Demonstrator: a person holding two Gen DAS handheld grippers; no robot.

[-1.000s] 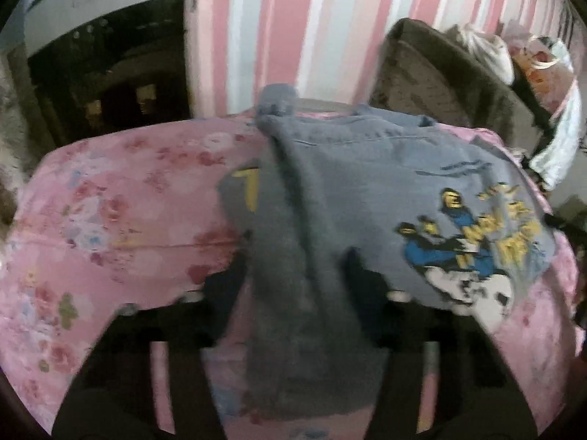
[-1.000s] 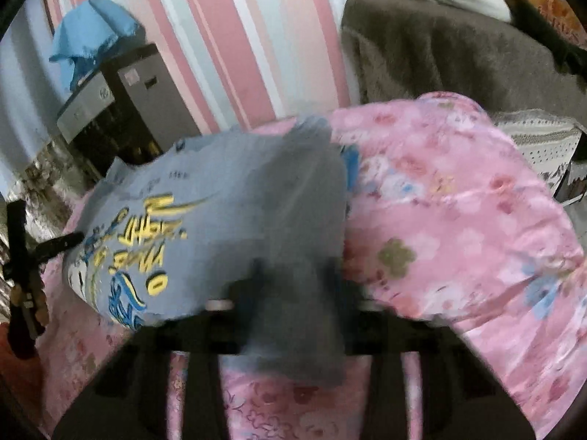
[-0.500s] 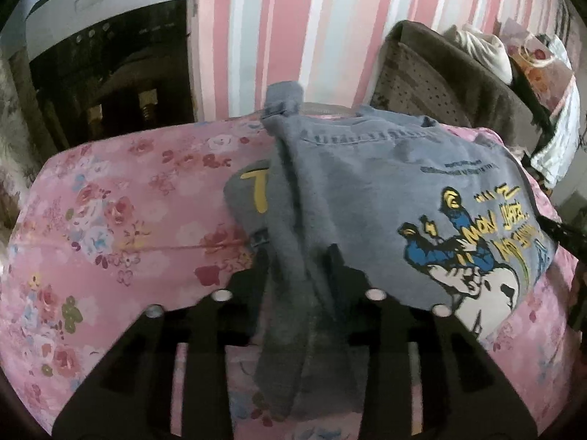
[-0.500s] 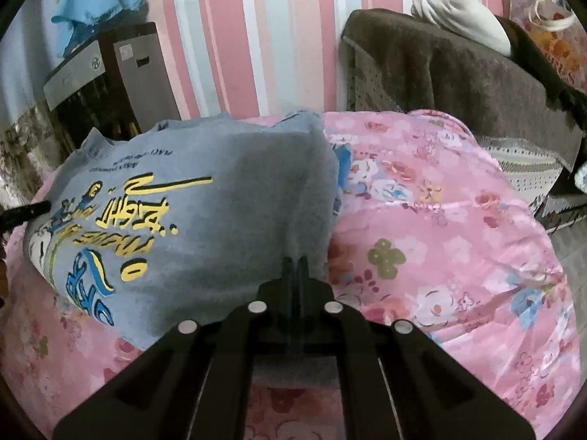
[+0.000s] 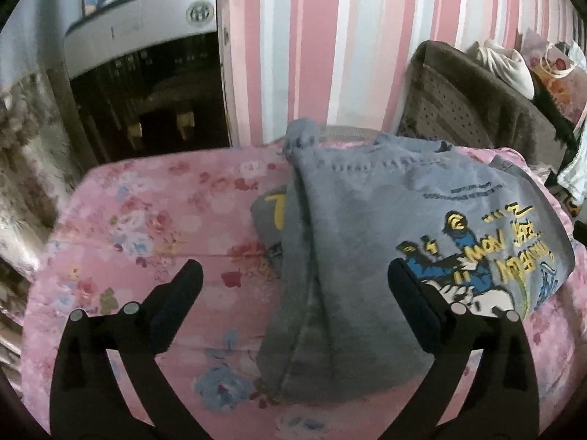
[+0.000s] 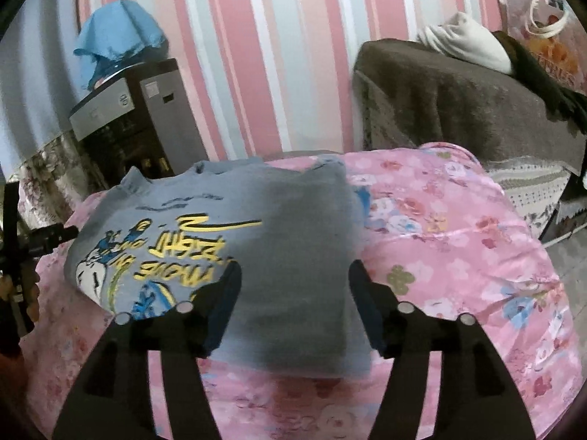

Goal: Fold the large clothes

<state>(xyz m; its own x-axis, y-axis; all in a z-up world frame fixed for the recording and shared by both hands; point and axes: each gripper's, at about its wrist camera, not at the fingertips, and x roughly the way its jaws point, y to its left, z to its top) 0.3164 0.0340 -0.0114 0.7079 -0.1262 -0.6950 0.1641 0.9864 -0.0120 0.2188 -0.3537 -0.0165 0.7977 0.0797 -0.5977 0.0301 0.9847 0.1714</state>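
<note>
A grey sweatshirt [image 5: 367,227] with a blue, yellow and white cartoon print lies partly folded on a pink floral cover [image 5: 146,227]. It also shows in the right wrist view [image 6: 286,242]. A folded-over grey flap runs toward the camera in each view. My left gripper [image 5: 295,275] is open and empty, its fingers on either side of the flap, just above it. My right gripper [image 6: 293,271] is open and empty above the near edge of the sweatshirt. The left gripper's tip [image 6: 55,236] shows at the right wrist view's left edge.
A dark appliance with a silver top [image 5: 146,84] stands against the pink striped wall at the back left. A brown-covered piece of furniture [image 6: 458,99] with a white bundle on it stands at the back right. The pink cover [image 6: 458,249] spreads around the sweatshirt.
Both grippers were shut on the grey flaps of the sweatshirt. Now both have opened and let go, and the flaps lie on the garment.
</note>
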